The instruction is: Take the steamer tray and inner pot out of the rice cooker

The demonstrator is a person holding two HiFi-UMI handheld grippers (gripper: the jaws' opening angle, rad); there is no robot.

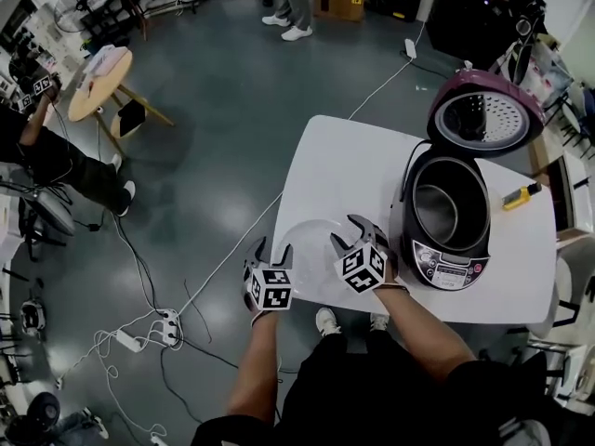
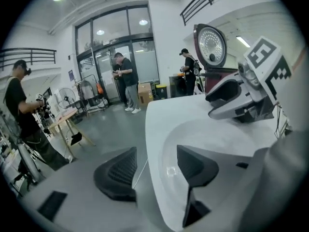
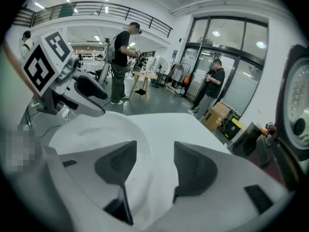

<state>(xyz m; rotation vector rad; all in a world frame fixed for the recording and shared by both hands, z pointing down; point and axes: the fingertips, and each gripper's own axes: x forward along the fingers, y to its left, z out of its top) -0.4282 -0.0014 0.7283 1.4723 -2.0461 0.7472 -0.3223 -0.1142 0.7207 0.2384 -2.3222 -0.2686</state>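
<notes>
Head view: the translucent white round steamer tray [image 1: 311, 249] is already out and rests on the white worktop [image 1: 353, 156], right at its near edge. My left hand-held gripper [image 1: 271, 251] and right hand-held gripper [image 1: 353, 235] flank it. The dark metal inner pot [image 1: 439, 203] sits inside the open black rice cooker [image 1: 446, 240], whose purple lid [image 1: 483, 114] is tipped back. I judge that half the job is done and the pot is still to lift. The cooker is just beside my right gripper. Bare worktop lies beyond the tray, and a yellow tool [image 1: 521, 196] lies well apart on the far side.

Left gripper view: the left hand-held gripper [image 2: 154, 163] is released, jaws apart, with the tray [image 2: 217, 144] rim running between them untouched. The outer jaw hangs past the worktop [image 2: 174, 110] edge, over the floor.

Right gripper view: the right hand-held gripper [image 3: 154, 161] is released too. One jaw is inside the tray [image 3: 96, 129] and the other is over the worktop [image 3: 193, 124], with the rim between them. Clear surface lies ahead.
</notes>
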